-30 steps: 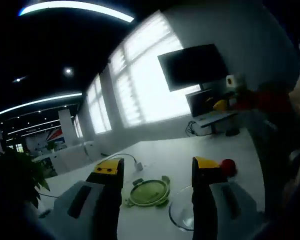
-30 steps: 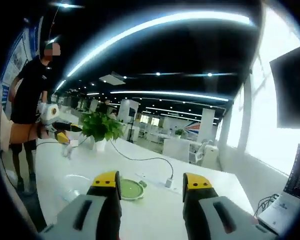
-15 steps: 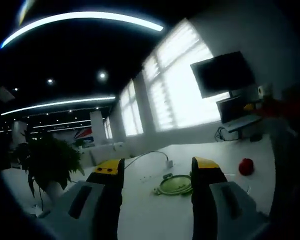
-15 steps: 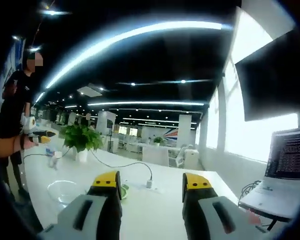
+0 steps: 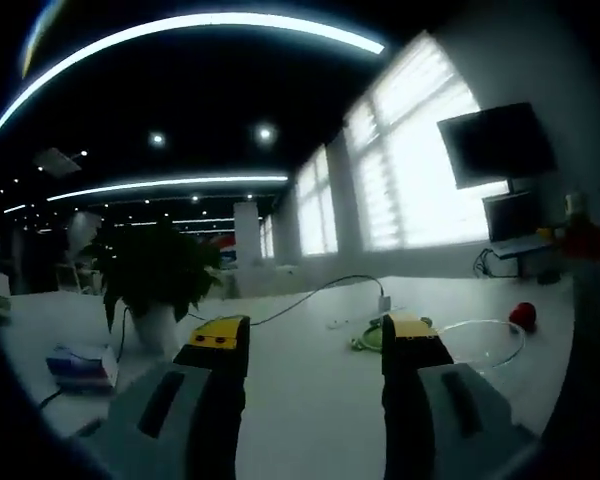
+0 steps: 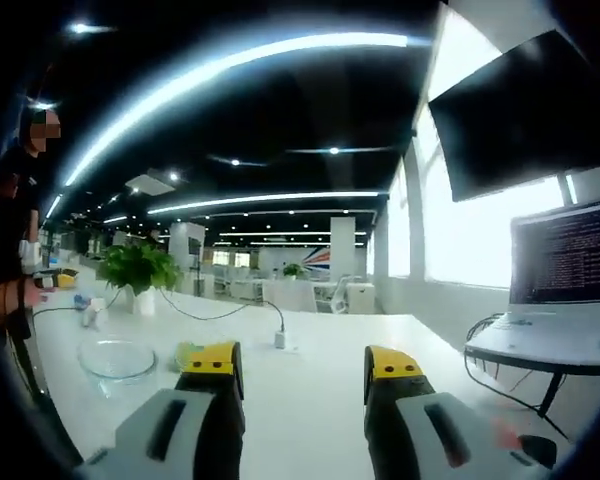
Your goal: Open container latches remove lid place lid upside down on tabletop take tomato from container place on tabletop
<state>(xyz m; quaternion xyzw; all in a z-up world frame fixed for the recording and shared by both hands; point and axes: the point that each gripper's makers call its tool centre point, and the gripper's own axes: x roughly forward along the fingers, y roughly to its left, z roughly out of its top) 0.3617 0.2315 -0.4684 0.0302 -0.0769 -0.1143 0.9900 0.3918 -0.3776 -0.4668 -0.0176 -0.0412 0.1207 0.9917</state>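
Observation:
My left gripper point(image 5: 313, 336) is open with nothing between its jaws, held low over the white tabletop point(image 5: 300, 400). The green lid point(image 5: 368, 341) lies flat on the table, partly hidden behind its right jaw. The clear glass container point(image 5: 485, 341) stands to the lid's right, and the red tomato point(image 5: 522, 314) sits on the table beyond it. My right gripper point(image 6: 300, 362) is also open and empty. In the right gripper view the glass container point(image 6: 117, 358) stands at the left, and an edge of the green lid point(image 6: 185, 352) peeks out beside the left jaw.
A potted plant point(image 5: 155, 275) and a small blue-and-white box point(image 5: 78, 365) stand at the left. A cable with a white adapter point(image 6: 280, 340) crosses the table. An open laptop point(image 6: 565, 252) sits at the right. A person point(image 6: 20, 200) stands at the far left.
Both cameras have swung and dropped closer to table level. The plant has come into the left gripper view and the laptop into the right gripper view. Lid, container and tomato lie as before.

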